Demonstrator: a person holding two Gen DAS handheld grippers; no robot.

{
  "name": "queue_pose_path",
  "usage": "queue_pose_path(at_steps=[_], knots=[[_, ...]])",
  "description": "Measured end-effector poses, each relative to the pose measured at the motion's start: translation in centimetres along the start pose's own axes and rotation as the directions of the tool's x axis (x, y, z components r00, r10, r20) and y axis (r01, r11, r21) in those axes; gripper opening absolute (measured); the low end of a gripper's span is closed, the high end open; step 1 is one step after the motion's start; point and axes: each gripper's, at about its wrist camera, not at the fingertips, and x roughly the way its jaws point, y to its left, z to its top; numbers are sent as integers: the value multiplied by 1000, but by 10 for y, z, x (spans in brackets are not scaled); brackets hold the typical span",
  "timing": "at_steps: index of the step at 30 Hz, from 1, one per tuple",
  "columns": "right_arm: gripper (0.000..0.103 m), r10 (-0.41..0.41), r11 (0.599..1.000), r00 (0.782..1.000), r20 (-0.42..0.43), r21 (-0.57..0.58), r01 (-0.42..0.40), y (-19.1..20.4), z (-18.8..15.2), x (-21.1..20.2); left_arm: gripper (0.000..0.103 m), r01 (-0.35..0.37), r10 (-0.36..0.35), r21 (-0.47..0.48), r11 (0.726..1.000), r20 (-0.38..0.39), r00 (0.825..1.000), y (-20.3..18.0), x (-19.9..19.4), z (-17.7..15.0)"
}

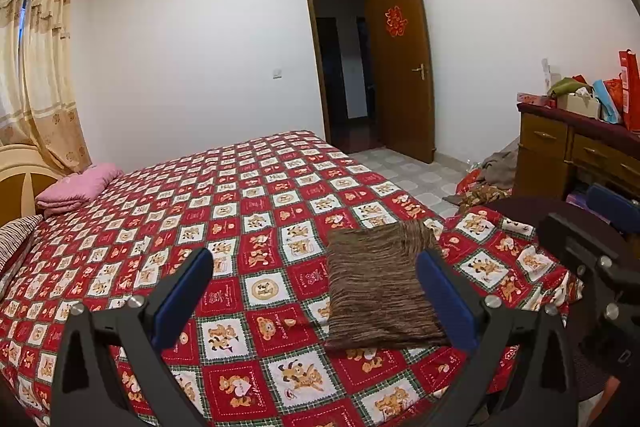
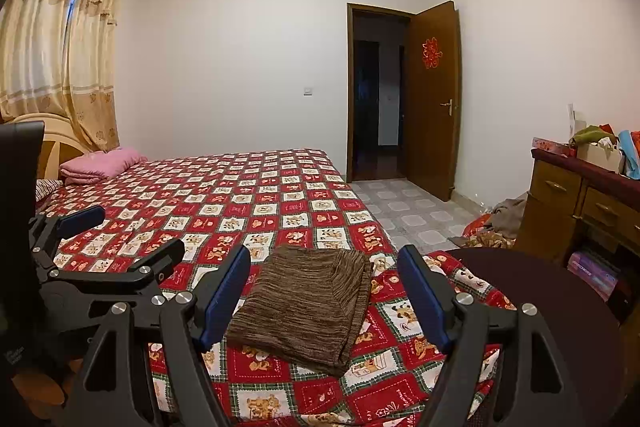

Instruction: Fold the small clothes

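Note:
A brown striped garment (image 1: 376, 287) lies folded into a flat rectangle on the red patterned bed cover (image 1: 224, 211), near the bed's near corner. It also shows in the right wrist view (image 2: 304, 307). My left gripper (image 1: 316, 267) is open and empty, raised above the bed, with the garment by its right finger. My right gripper (image 2: 324, 271) is open and empty, above and just short of the garment, which lies between its fingers in view. The left gripper (image 2: 120, 231) shows at the left of the right wrist view, and the right gripper (image 1: 592, 227) at the right edge of the left wrist view.
A folded pink blanket (image 1: 76, 187) and a striped pillow (image 1: 16, 235) lie at the head of the bed. A round dark table (image 2: 540, 307) stands by the bed corner. A wooden dresser (image 2: 580, 203) with clutter stands at the right. Clothes (image 2: 500, 219) lie on the tiled floor.

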Motion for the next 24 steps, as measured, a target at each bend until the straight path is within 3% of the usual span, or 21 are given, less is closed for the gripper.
queue_pose_path(at_steps=[24], knots=[[77, 2, 1000, 1000, -13, 19, -2, -4, -2, 5, 103, -2, 2, -1, 1000, -7, 1000, 3, 0, -1]])
